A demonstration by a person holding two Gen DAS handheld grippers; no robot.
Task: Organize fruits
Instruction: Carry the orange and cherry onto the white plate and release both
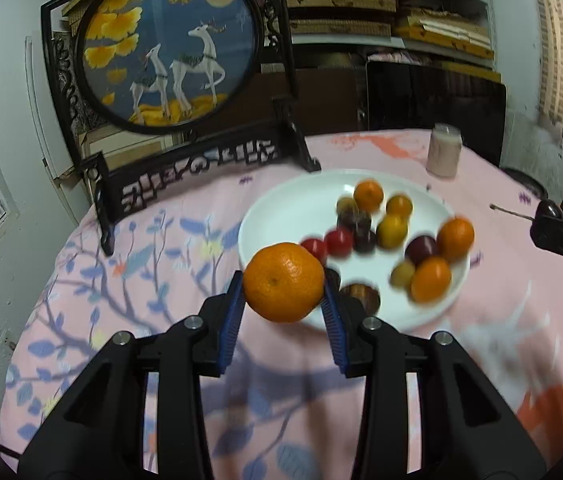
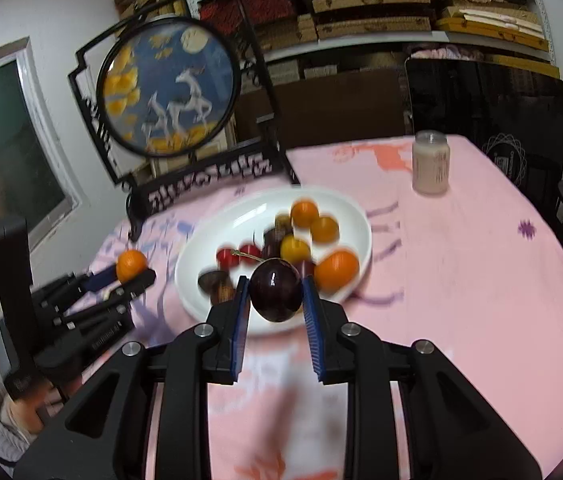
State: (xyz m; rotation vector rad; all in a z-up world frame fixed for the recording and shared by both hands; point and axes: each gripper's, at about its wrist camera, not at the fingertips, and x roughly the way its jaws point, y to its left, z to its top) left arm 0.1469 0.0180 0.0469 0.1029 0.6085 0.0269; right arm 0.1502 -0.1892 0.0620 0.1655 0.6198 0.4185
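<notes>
My left gripper is shut on an orange mandarin and holds it above the near left rim of a white plate. It also shows in the right wrist view, left of the plate. My right gripper is shut on a dark purple plum above the plate's near edge. The plate holds several mandarins, red cherries, plums and yellow fruits.
A round deer picture in a black carved stand stands at the back left of the pink flowered tablecloth. A pale jar stands behind the plate. Shelves of boxes and a dark panel lie beyond the table.
</notes>
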